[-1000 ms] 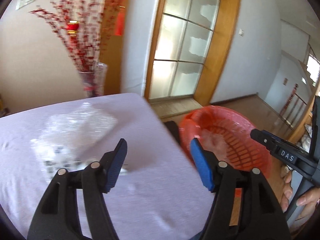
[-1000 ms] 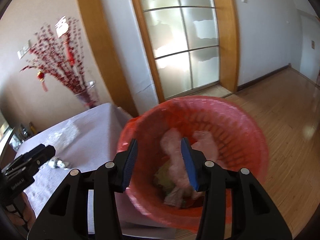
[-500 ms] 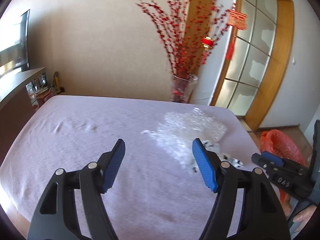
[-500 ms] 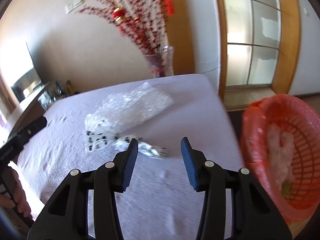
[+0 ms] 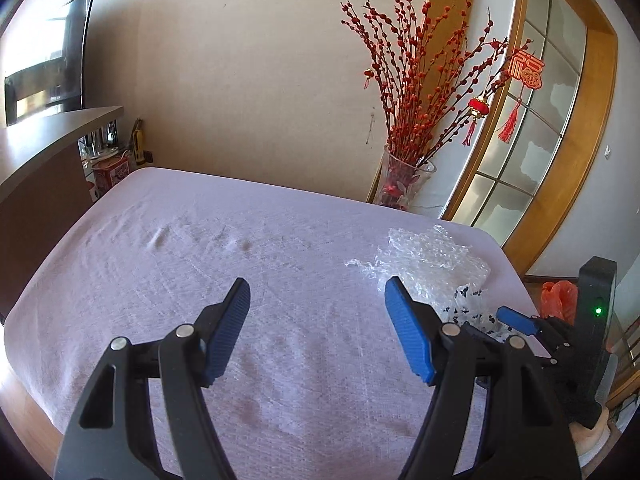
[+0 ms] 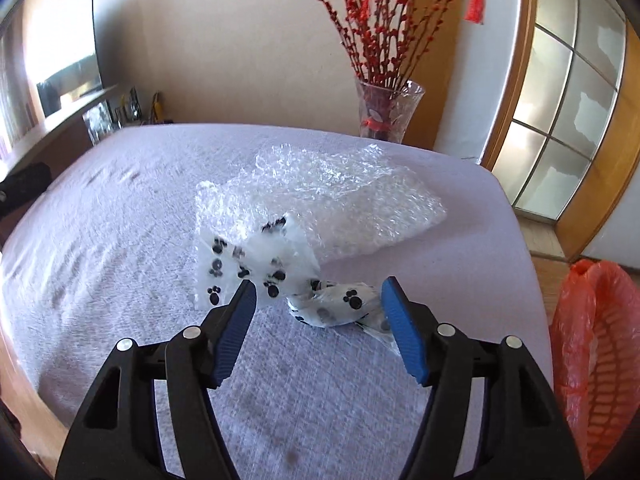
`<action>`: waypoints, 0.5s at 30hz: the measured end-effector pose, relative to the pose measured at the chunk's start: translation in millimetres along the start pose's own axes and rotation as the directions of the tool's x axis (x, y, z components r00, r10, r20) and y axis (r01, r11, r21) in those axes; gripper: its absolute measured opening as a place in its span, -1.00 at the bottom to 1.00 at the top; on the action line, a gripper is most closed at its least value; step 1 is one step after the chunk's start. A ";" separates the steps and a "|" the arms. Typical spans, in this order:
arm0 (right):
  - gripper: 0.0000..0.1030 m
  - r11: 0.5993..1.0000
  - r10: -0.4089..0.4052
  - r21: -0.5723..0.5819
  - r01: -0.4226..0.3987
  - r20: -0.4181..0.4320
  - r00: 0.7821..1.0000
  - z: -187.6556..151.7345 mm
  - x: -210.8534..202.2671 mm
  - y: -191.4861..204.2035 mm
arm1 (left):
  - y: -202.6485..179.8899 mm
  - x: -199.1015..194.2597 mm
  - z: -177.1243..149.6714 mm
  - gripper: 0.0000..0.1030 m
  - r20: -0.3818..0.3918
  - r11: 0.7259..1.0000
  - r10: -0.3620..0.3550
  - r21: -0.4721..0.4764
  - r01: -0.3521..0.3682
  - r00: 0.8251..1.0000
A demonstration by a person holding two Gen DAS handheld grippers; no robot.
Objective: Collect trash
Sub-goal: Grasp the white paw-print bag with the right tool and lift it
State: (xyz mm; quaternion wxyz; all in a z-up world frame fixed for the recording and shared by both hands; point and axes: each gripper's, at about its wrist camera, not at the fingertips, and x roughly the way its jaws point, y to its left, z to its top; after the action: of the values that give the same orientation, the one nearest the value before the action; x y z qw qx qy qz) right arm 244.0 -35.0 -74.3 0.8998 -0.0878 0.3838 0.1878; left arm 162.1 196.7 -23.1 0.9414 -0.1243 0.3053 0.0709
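A white plastic bag with black paw prints (image 6: 276, 268) lies crumpled on the lilac tablecloth (image 6: 120, 216), partly on a sheet of clear bubble wrap (image 6: 340, 196). My right gripper (image 6: 318, 308) is open and empty, its fingertips just short of the paw-print bag. My left gripper (image 5: 318, 304) is open and empty over bare cloth, left of the bubble wrap (image 5: 432, 260) and the bag (image 5: 468, 304). The red trash basket with its red liner (image 6: 596, 344) stands off the table's right edge. It also shows in the left wrist view (image 5: 558, 300).
A glass vase with red berry branches (image 6: 388, 108) stands beyond the table's far right corner. A wooden sideboard (image 5: 36, 148) runs along the left. Glass sliding doors (image 6: 560, 120) are at the right. The right gripper's body (image 5: 560, 344) shows in the left wrist view.
Both grippers have swung left, away from the red basket and over the table. The right gripper now faces the paw-print bag close up. Both stayed open.
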 end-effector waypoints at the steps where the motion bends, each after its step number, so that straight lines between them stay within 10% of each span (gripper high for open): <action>1: 0.27 1.000 -0.011 -0.008 0.011 -0.010 1.000 0.4 4.6 2.0 | -0.2 0.3 -0.3 0.34 -0.001 1.000 -0.002 0.002 0.002 1.000; 9: -0.47 0.997 -0.011 0.074 0.016 -0.068 0.998 -8.5 12.3 -21.0 | -15.4 9.2 1.9 0.34 -0.017 0.999 -0.024 0.036 0.024 1.000; 15: -0.54 0.988 -0.021 0.152 0.031 -0.065 0.998 -17.5 3.6 -44.0 | -40.2 28.7 9.8 0.34 -0.065 0.994 -0.066 0.085 0.072 0.996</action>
State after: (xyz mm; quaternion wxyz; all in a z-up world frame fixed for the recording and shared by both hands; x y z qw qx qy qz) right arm 252.6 -79.6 -88.4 0.8937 -0.0295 0.4241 0.1433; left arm 199.0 162.5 -24.7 0.9379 -0.0958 0.3329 0.0209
